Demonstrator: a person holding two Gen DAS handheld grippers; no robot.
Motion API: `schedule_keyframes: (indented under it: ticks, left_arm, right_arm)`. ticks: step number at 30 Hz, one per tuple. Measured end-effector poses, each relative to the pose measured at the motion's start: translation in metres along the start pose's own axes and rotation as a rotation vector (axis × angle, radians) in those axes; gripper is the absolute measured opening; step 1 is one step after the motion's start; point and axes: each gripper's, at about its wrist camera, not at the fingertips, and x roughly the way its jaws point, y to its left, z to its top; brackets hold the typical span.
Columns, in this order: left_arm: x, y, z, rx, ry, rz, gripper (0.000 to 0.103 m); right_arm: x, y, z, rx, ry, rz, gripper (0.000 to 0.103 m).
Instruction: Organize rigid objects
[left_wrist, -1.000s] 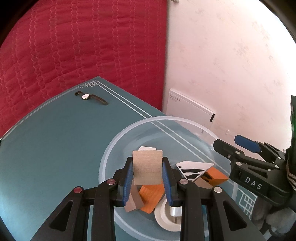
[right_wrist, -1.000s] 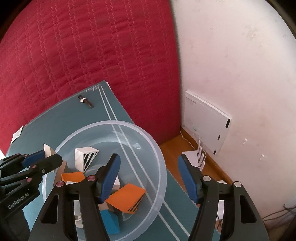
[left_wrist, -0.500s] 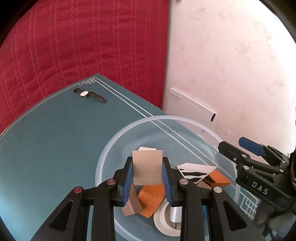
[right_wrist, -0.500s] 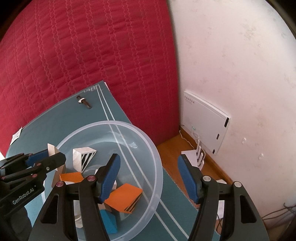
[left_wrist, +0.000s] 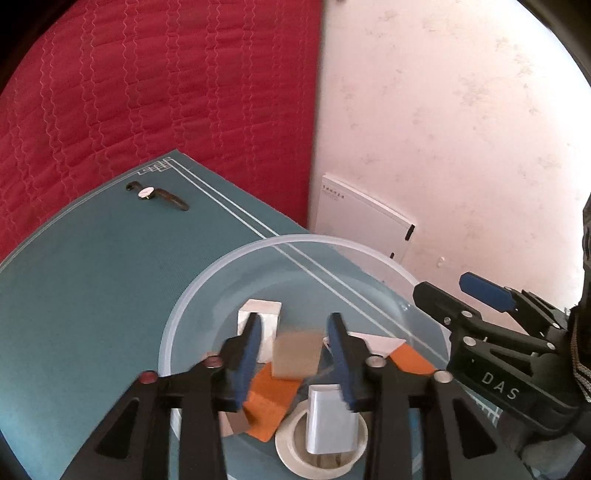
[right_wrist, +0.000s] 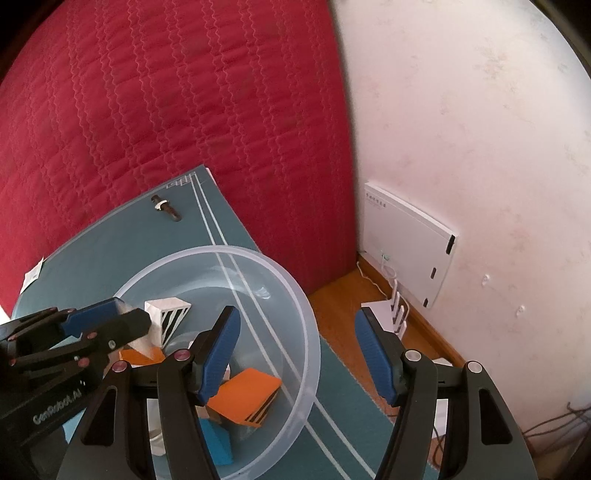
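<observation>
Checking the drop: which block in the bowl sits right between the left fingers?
The tan block, blurred and clear of both pads as the left gripper has just been opening; the orange blocks lie lower.

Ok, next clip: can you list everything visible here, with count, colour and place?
bowl: one, clear plastic, on the mat
mat: one, teal with white lines, under the bowl
blocks: several, orange, white, blue, tan, some striped, in the bowl
tan block: one, blurred, between the left jaws, not gripped
tape roll: one, white, in the bowl
watch: one, dark strap, white face, far end of the mat
quilt: one, red, behind the mat
wall box: one, white, on the wall
router: one, white, on the floor
left hand-held gripper: black, blue pads, jaws just opened
right hand-held gripper: black, blue pads, open, empty
</observation>
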Motion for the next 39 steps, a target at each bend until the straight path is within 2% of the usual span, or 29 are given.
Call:
schedule_keyframes:
  ticks: [3, 7, 10, 12, 15, 20, 26, 29, 35, 39]
  left_arm:
    - [-0.001, 0.003, -0.002, -0.008, -0.004, 0.008, 0.060]
    - [-0.002, 0.014, -0.007, -0.045, 0.001, 0.026, 0.063]
    - [-0.008, 0.024, -0.010, -0.075, -0.011, 0.053, 0.078]
    - [-0.014, 0.030, -0.013, -0.087, -0.032, 0.091, 0.091]
    - [-0.024, 0.038, -0.016, -0.091, -0.064, 0.153, 0.102]
    - [-0.031, 0.048, -0.022, -0.096, -0.054, 0.237, 0.102]
    - [-0.036, 0.052, -0.030, -0.109, -0.021, 0.245, 0.102]
    - [-0.040, 0.049, -0.034, -0.101, -0.017, 0.259, 0.102]
    - [-0.049, 0.047, -0.042, -0.090, -0.010, 0.255, 0.102]
    - [-0.054, 0.052, -0.045, -0.088, -0.017, 0.243, 0.102]
  right_arm:
    - [0.001, 0.000, 0.001, 0.001, 0.002, 0.001, 0.066]
    - [0.000, -0.001, 0.001, -0.003, 0.002, 0.002, 0.066]
    - [-0.002, -0.001, 0.001, -0.008, 0.001, 0.000, 0.066]
    - [-0.003, -0.002, 0.000, -0.007, 0.002, -0.001, 0.066]
    - [-0.005, -0.003, -0.002, -0.002, 0.006, -0.003, 0.069]
    - [-0.011, -0.004, -0.005, 0.002, 0.008, -0.001, 0.076]
    - [-0.023, -0.005, -0.014, 0.005, 0.018, 0.015, 0.085]
    - [-0.029, 0.000, -0.021, -0.005, 0.039, 0.025, 0.086]
    - [-0.050, 0.026, -0.036, -0.074, 0.042, 0.033, 0.086]
    - [-0.055, 0.042, -0.047, -0.102, 0.053, 0.040, 0.090]
